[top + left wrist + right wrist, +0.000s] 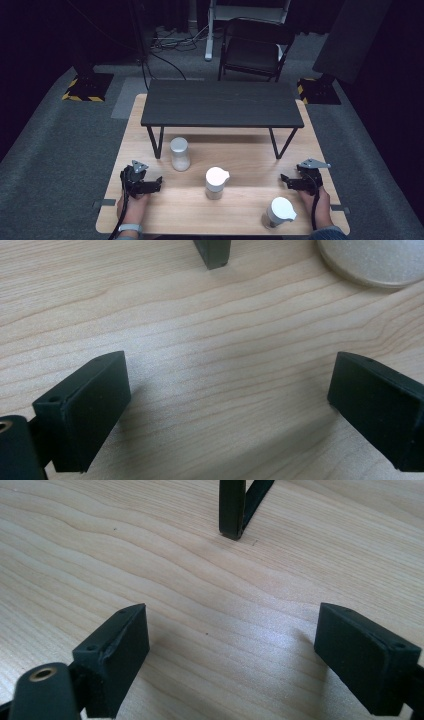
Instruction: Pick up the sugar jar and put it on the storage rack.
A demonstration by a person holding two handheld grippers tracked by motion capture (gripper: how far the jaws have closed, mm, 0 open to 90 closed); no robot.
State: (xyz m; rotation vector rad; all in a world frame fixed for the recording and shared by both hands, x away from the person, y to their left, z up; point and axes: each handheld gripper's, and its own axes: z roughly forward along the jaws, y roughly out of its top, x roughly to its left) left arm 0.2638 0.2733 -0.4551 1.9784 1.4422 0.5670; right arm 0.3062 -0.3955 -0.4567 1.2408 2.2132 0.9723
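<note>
My light wooden table point(150, 220) stands on grey carpet point(55, 145) in a dark room, lit from above. On it sits a low black shelf point(221, 103) with thin metal legs. Beyond my table, a black chair point(255, 50) waits beside a white stand point(212, 30), cables point(172, 42) trailing across the floor. Two bases with yellow-black striped edges point(86, 87) flank the scene.

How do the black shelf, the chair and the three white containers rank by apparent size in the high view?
1. Black shelf, widest by far.
2. Chair, though it stands farther back, so it may be understated.
3. The frosted jar, the spouted container and the near-right container look much alike; no ranking among them.
</note>
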